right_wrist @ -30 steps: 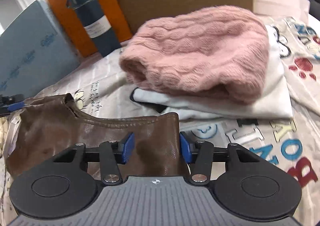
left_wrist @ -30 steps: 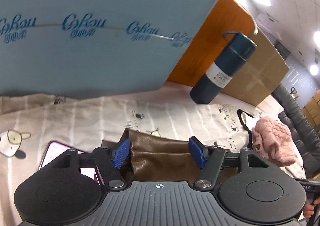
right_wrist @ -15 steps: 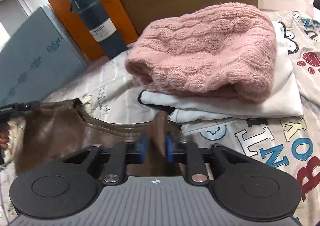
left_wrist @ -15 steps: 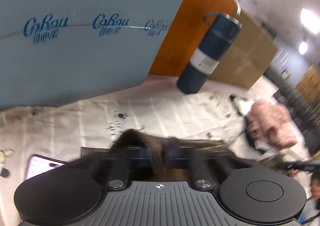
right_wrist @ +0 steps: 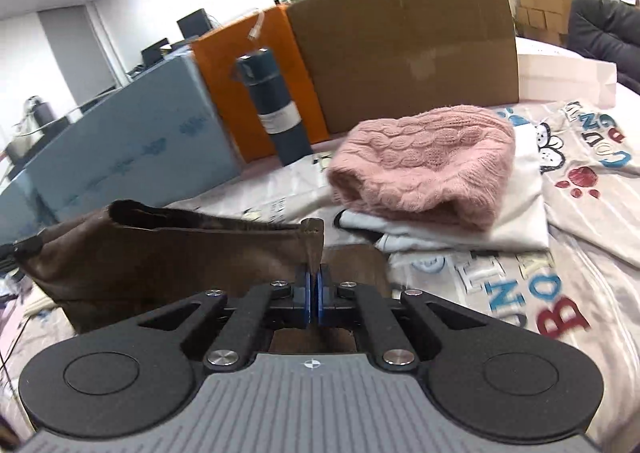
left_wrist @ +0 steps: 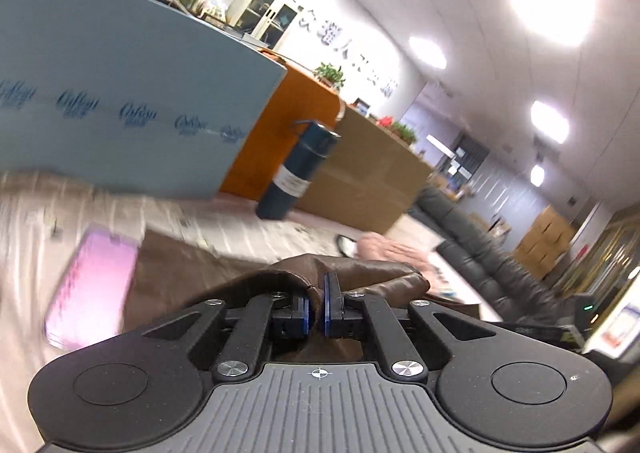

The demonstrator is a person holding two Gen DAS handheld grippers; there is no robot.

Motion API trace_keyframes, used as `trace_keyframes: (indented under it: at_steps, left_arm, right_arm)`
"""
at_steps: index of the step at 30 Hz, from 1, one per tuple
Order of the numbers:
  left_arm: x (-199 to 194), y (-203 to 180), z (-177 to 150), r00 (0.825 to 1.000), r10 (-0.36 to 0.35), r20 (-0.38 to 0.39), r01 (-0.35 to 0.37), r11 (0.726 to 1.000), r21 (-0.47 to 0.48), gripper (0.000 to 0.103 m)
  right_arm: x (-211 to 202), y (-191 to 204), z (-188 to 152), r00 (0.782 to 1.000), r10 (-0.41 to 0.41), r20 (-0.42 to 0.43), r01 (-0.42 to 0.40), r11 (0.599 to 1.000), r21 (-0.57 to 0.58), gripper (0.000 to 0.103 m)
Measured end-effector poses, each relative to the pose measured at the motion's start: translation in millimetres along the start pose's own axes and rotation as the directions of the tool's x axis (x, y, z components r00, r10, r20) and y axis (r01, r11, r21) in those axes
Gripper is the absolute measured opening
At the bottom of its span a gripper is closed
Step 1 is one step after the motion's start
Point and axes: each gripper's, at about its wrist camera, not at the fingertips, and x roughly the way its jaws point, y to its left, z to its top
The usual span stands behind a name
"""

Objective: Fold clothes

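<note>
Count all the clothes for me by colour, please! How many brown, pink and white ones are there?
Brown: 1, the brown leather garment, held by the left tool and the right tool.
Pink: 1, the pink knit sweater.
White: 1, the white garment under it.
Total: 3.

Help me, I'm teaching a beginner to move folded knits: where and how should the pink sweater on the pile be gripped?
Grip the pink sweater at its rolled fold edge, coming from the near-left side, where the right gripper now holds the brown garment. That edge bulges as a thick lip overhanging the white garment, so the jaws can likely close around it.
</note>
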Motion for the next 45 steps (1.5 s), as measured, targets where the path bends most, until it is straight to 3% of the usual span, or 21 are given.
trace_keyframes:
  at_steps: [8,11,12,14,16,20,24,26,30,33,35,36,37,38,39,40,43,45]
  left_arm:
    - [-66.6,-1.9,-66.4,0.992,0.013,-0.125,-0.031,0.989,-0.146,0.005]
    - [-68.7,7.2,-82.0,0.975,0.013,-0.224,-0.053,0.983,-0.175,0.008]
    - [-71.3,10.6,-85.2,0.965,0.022,-0.263,-0.071,0.981,-0.179,0.011]
    - [-78.8,16.7,-87.3,0.947,0.068,-0.313,-0.124,0.979,-0.162,0.040]
    - [-88.5,23.5,-77.5,0.944,0.136,-0.302,-0.182,0.974,-0.132,0.063]
    - [-74.5,41.0,-41.2,0.949,0.233,-0.212,-0.248,0.968,-0.047,0.064]
    - [-14.3,58.9,-5.0,0.919,0.381,-0.103,-0.369,0.922,0.120,0.064]
    - [25.5,68.4,13.2,0.905,0.419,-0.080,-0.400,0.899,0.179,0.066]
    - [103.8,85.9,41.0,0.874,0.481,-0.069,-0.442,0.846,0.298,0.067]
    - [151.3,92.5,48.8,0.862,0.496,-0.106,-0.439,0.834,0.334,0.067]
    - [173.9,96.5,47.3,0.857,0.493,-0.152,-0.417,0.836,0.358,0.066]
    - [184.3,98.2,46.3,0.853,0.491,-0.176,-0.406,0.836,0.369,0.066]
    - [191.0,99.0,44.0,0.848,0.491,-0.199,-0.396,0.836,0.379,0.063]
    - [196.7,99.0,41.5,0.843,0.492,-0.218,-0.387,0.835,0.390,0.045]
    - [197.9,95.8,38.0,0.840,0.496,-0.220,-0.381,0.828,0.412,0.035]
    - [198.8,92.6,34.8,0.838,0.500,-0.219,-0.377,0.819,0.432,0.020]
    - [199.7,89.8,32.8,0.840,0.498,-0.215,-0.379,0.822,0.425,0.017]
    - [201.2,87.8,33.4,0.839,0.499,-0.216,-0.384,0.825,0.415,0.017]
  right_arm:
    - [-57.4,10.3,-42.1,0.990,0.004,-0.138,-0.008,1.000,-0.023,0.004]
    - [-68.2,6.4,-53.2,0.976,-0.009,-0.217,0.000,0.999,-0.040,0.018]
    - [-72.1,3.7,-56.1,0.971,-0.034,-0.238,0.022,0.998,-0.051,0.029]
    - [-79.3,-3.5,-59.1,0.962,-0.092,-0.256,0.078,0.995,-0.065,0.035]
    - [-84.8,-13.3,-57.5,0.961,-0.139,-0.239,0.130,0.990,-0.052,0.042]
    - [-74.9,-30.0,-45.6,0.971,-0.173,-0.167,0.177,0.984,0.008,0.051]
    - [-31.1,-37.4,-32.0,0.981,-0.166,-0.100,0.174,0.981,0.084,0.054]
    - [-3.3,-39.5,-25.6,0.984,-0.159,-0.078,0.168,0.978,0.125,0.058]
    - [51.8,-44.9,-15.6,0.982,-0.174,-0.072,0.185,0.963,0.195,0.058]
    - [89.3,-51.0,-14.6,0.972,-0.209,-0.104,0.228,0.946,0.229,0.057]
    - [109.0,-56.5,-14.4,0.970,-0.198,-0.142,0.230,0.935,0.269,0.045]
    - [116.4,-57.0,-14.4,0.971,-0.178,-0.157,0.216,0.938,0.272,0.026]
    - [121.2,-53.6,-14.1,0.970,-0.177,-0.165,0.213,0.947,0.241,0.018]
    - [125.7,-49.5,-13.8,0.969,-0.180,-0.172,0.213,0.956,0.203,0.015]
    - [127.5,-45.1,-12.9,0.967,-0.192,-0.166,0.217,0.964,0.151,0.008]
    - [127.2,-43.7,-10.9,0.966,-0.212,-0.148,0.230,0.966,0.121,0.007]
    - [131.1,-48.6,-2.7,0.957,-0.266,-0.118,0.275,0.959,0.071,0.007]
    - [141.1,-53.1,3.9,0.948,-0.284,-0.141,0.290,0.957,0.017,0.007]
